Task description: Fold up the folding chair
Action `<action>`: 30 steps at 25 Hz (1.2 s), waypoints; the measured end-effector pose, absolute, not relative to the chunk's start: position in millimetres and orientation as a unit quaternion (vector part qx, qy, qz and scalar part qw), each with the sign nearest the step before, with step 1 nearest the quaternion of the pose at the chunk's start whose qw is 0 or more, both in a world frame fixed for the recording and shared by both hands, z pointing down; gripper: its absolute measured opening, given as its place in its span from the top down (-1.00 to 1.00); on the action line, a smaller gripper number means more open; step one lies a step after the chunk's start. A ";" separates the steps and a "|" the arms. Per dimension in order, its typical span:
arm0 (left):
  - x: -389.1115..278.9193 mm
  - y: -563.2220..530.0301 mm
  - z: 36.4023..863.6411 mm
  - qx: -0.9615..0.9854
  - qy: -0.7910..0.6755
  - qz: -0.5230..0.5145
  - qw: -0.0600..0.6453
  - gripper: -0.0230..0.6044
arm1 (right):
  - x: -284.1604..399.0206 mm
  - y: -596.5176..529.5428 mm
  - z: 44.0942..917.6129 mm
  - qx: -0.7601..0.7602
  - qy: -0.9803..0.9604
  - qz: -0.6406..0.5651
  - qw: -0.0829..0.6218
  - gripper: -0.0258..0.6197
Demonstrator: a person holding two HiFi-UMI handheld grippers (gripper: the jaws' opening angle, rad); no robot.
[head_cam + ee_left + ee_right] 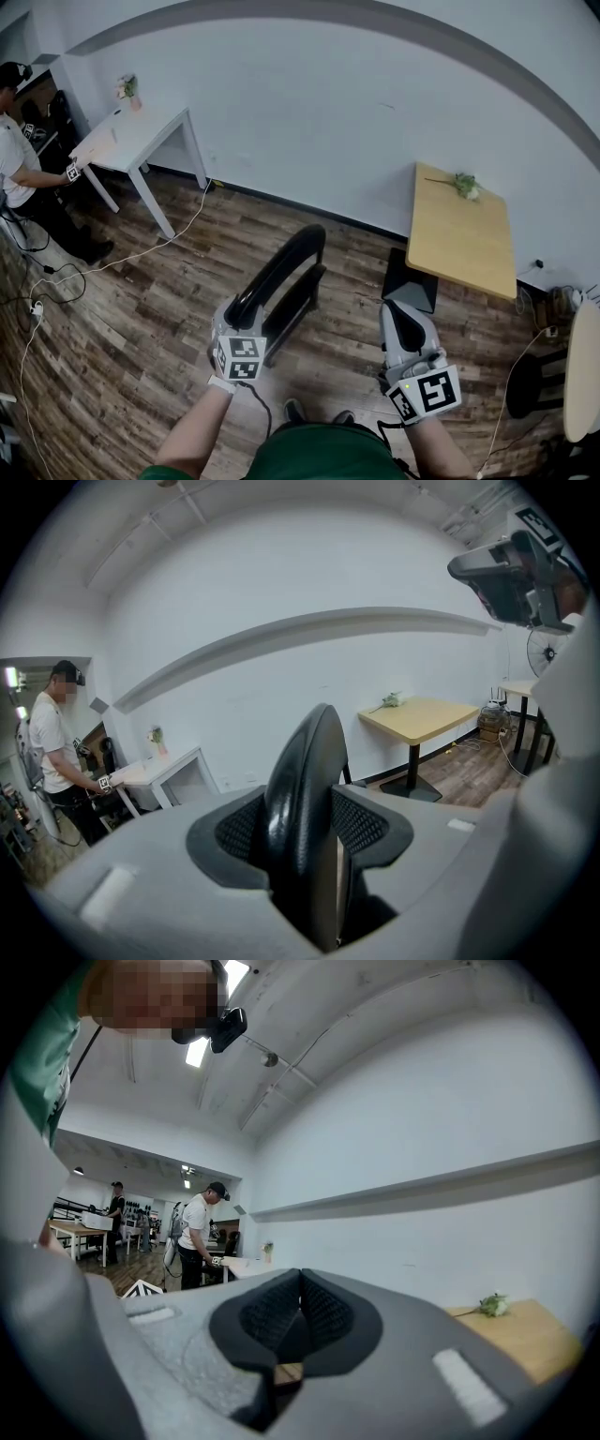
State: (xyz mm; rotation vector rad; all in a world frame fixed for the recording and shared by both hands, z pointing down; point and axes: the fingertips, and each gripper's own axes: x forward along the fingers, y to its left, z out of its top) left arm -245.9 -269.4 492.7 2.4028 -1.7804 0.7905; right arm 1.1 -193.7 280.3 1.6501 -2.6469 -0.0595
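**Folding chair being gripped by its top edge, seemingly almost flat**

The folding chair (281, 272) is being held standing on the wood floor (141, 319) just ahead of the person, between the white table (141, 131) at far left and the wooden table (464, 234) at right. Its seat appears to be lying close against its back, so the folding is being judged as largely done. Its top edge is being pinched by the left gripper (239, 317), which is tilted slightly downward. The right gripper (396, 309) is being held level at near right, its jaws pressed together on nothing.
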 end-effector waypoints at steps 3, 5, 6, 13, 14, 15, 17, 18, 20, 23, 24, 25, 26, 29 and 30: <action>-246.5 -268.2 492.8 0.777 -0.574 0.255 0.024 0.24 | -3.0 -192.9 278.5 0.526 -0.851 -0.018 0.006 0.91; -247.0 -268.6 492.8 0.778 -0.574 0.255 0.024 0.24 | -5.1 -193.7 278.0 0.525 -0.851 -0.020 0.009 0.91; -247.0 -268.8 492.8 0.778 -0.573 0.255 0.024 0.24 | -6.0 -193.9 278.3 0.524 -0.852 -0.022 0.012 0.91; -244.0 -269.1 494.1 0.781 -0.571 0.254 0.023 0.25 | -7.4 -192.0 279.7 0.518 -0.855 -0.023 0.014 0.91; -244.1 -269.1 494.3 0.781 -0.571 0.254 0.023 0.25 | -7.9 -192.1 280.5 0.518 -0.855 -0.022 0.014 0.91; -244.4 -269.1 494.4 0.781 -0.571 0.253 0.023 0.25 | -8.4 -192.3 281.1 0.517 -0.856 -0.021 0.014 0.91; -244.8 -269.3 494.2 0.781 -0.571 0.254 0.024 0.25 | -9.2 -192.9 281.1 0.516 -0.856 -0.020 0.014 0.91; -245.1 -269.4 493.9 0.781 -0.571 0.254 0.024 0.25 | -9.5 -193.1 280.6 0.517 -0.856 -0.021 0.014 0.91; -245.4 -269.3 493.0 0.781 -0.570 0.253 0.024 0.25 | -10.0 -193.0 279.6 0.518 -0.855 -0.022 0.016 0.91; -245.4 -269.6 492.3 0.781 -0.570 0.252 0.024 0.25 | -10.1 -193.0 280.0 0.519 -0.854 -0.022 0.015 0.91; -245.4 -270.1 492.2 0.781 -0.570 0.252 0.024 0.25 | -10.1 -193.4 280.3 0.519 -0.854 -0.022 0.015 0.91; -245.6 -270.5 492.3 0.781 -0.570 0.252 0.024 0.25 | -10.2 -193.8 280.5 0.519 -0.854 -0.021 0.014 0.91; -245.9 -270.6 492.3 0.781 -0.570 0.253 0.024 0.25 | -10.5 -194.0 280.7 0.519 -0.854 -0.020 0.013 0.91; -247.1 -270.4 492.5 0.782 -0.570 0.253 0.026 0.25 | -12.1 -193.9 281.1 0.520 -0.854 -0.019 0.012 0.91; -247.2 -270.4 492.6 0.782 -0.569 0.253 0.026 0.25 | -12.4 -193.8 281.0 0.520 -0.854 -0.019 0.012 0.91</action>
